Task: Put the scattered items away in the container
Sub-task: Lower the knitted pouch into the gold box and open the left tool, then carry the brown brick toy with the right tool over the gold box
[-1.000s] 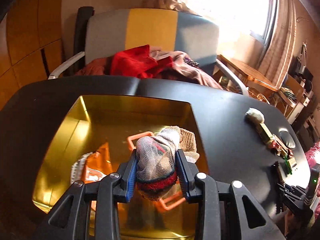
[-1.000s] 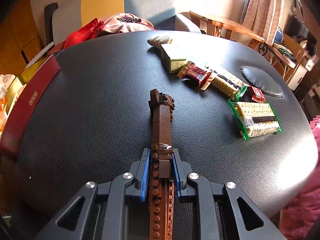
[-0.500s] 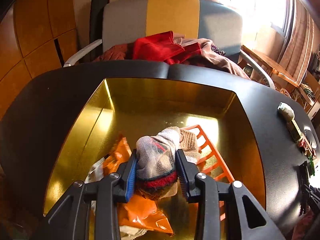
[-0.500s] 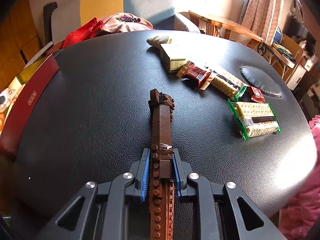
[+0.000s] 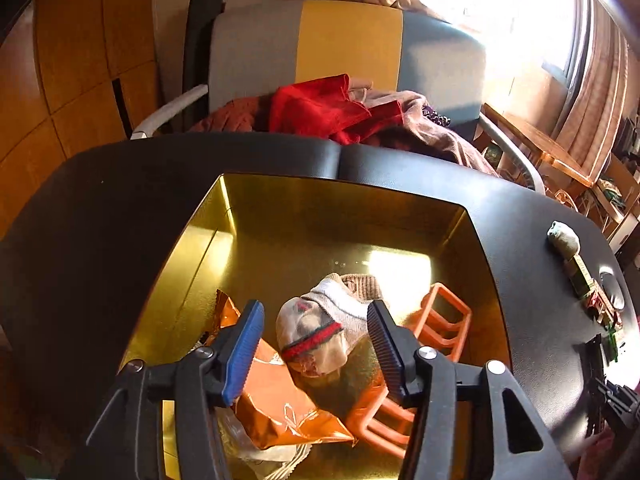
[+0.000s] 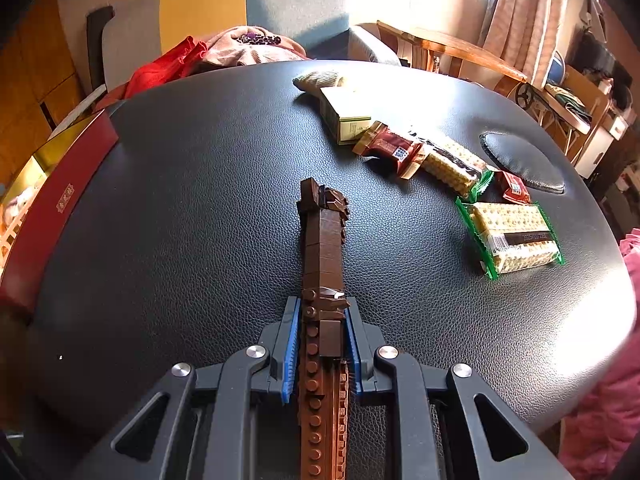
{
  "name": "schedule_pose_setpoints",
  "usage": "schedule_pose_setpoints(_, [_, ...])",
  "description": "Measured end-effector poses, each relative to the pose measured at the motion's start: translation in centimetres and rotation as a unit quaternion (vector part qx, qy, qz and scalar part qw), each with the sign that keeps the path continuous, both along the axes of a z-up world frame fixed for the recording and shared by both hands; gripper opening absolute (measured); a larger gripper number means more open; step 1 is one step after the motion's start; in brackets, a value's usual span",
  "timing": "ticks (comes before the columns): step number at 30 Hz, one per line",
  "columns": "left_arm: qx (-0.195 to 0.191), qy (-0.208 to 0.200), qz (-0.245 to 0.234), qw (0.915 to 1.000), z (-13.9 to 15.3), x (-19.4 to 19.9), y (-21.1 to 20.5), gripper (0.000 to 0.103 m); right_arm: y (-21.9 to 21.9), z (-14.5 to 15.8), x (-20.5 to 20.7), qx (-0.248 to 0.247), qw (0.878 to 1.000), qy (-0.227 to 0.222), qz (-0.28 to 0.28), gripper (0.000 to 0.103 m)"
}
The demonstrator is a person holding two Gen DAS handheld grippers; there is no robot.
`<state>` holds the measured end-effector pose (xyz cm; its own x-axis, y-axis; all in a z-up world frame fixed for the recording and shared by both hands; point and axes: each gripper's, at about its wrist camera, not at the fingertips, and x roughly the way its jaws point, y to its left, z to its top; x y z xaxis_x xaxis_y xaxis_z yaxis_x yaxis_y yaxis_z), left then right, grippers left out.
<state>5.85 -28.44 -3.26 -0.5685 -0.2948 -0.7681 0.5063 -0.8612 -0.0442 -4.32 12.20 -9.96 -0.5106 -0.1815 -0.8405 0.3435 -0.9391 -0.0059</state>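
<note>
My left gripper (image 5: 316, 344) is open above the gold-lined box (image 5: 280, 216). A rolled grey sock with a red band (image 5: 320, 332) lies loose between the jaws, inside the box, by an orange snack bag (image 5: 280, 404) and an orange plastic rack (image 5: 436, 332). My right gripper (image 6: 322, 336) is shut on a long brown brick model (image 6: 322, 248) lying on the black table (image 6: 200, 200). Cracker packs (image 6: 516, 236), red wrapped snacks (image 6: 394, 148), a small carton (image 6: 344, 116) and a sock (image 6: 318, 80) lie scattered beyond it.
The box's red outer wall (image 6: 60, 200) shows at the left of the right wrist view. A chair piled with red and brown clothes (image 5: 340, 112) stands behind the table. A black oval pad (image 6: 524, 160) sits near the table's right edge.
My left gripper has opened and let go of the sock, which now rests in the box. The left view shifted further over the box. The right gripper has hardly moved.
</note>
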Motion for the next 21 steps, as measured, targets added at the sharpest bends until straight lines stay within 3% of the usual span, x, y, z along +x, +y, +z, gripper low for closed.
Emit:
schedule_pose_setpoints(5, [0.022, 0.031, -0.017, 0.9991, 1.4, 1.4, 2.7, 0.055, 0.1, 0.0, 0.0, -0.007, 1.0, -0.001, -0.005, 0.022])
schedule_pose_setpoints(9, [0.038, 0.046, -0.057, 0.9966, 1.8, 2.3, 6.7, 0.055, 0.1, 0.0, -0.1, -0.009, 1.0, -0.001, -0.011, 0.022])
schedule_pose_setpoints(15, [0.044, 0.032, -0.126, 0.9905, 1.1, 2.8, 12.4, 0.055, -0.3, 0.0, 0.1, 0.002, 1.0, 0.008, -0.014, 0.023])
schedule_pose_setpoints(21, [0.036, 0.015, -0.158, 0.9867, 0.3, 3.3, 15.3, 0.055, -1.0, 0.0, 0.6, 0.006, 1.0, 0.02, -0.014, 0.021])
